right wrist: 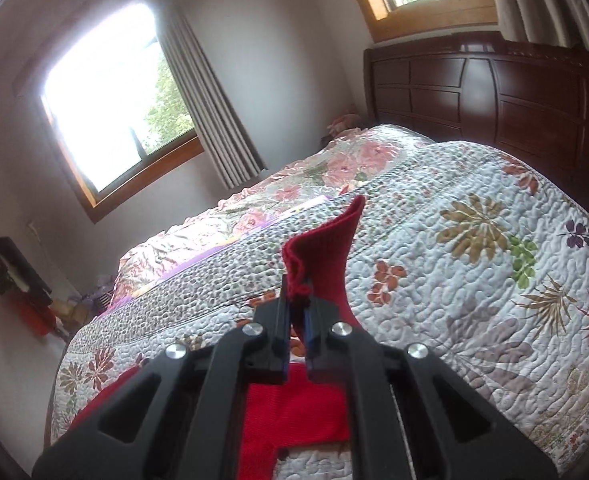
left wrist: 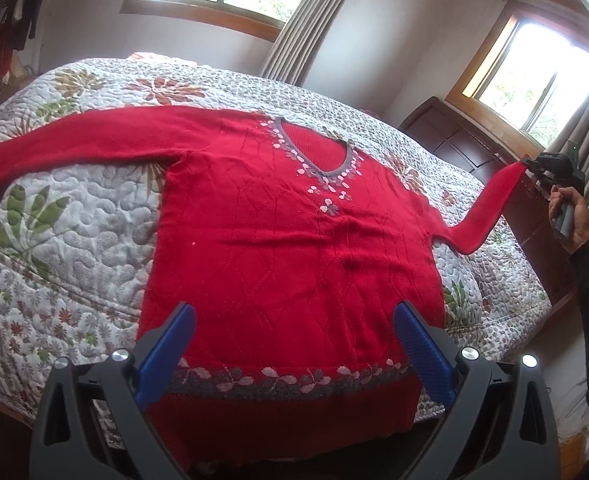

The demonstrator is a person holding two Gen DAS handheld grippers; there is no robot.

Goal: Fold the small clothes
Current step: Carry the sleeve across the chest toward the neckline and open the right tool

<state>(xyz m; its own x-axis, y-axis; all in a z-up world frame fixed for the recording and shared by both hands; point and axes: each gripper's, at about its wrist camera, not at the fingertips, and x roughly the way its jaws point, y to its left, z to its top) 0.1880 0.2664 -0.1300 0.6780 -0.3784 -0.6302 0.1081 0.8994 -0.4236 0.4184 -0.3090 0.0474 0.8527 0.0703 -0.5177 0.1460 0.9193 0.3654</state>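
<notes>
Red knitted wool, a long-sleeved jumper (left wrist: 286,232) with a grey leaf-patterned neckline and hem band, lies face up and spread flat across the middle of the left wrist view on a white floral quilted bedspread (left wrist: 74,240), seemingly so its outline is plain before folding. At the right edge, the right gripper (left wrist: 532,162) pinches the cuff (right wrist: 326,236) of one sleeve and holds it raised off the bedspread, likely to carry it across the body. Lower centre, the left gripper (left wrist: 294,344) hangs with blue fingers (left wrist: 166,352) spread wide over the hem, holding nothing.

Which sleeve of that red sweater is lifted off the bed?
The sleeve pinched at its cuff by the right gripper; the other sleeve lies flat on the quilt.
</notes>
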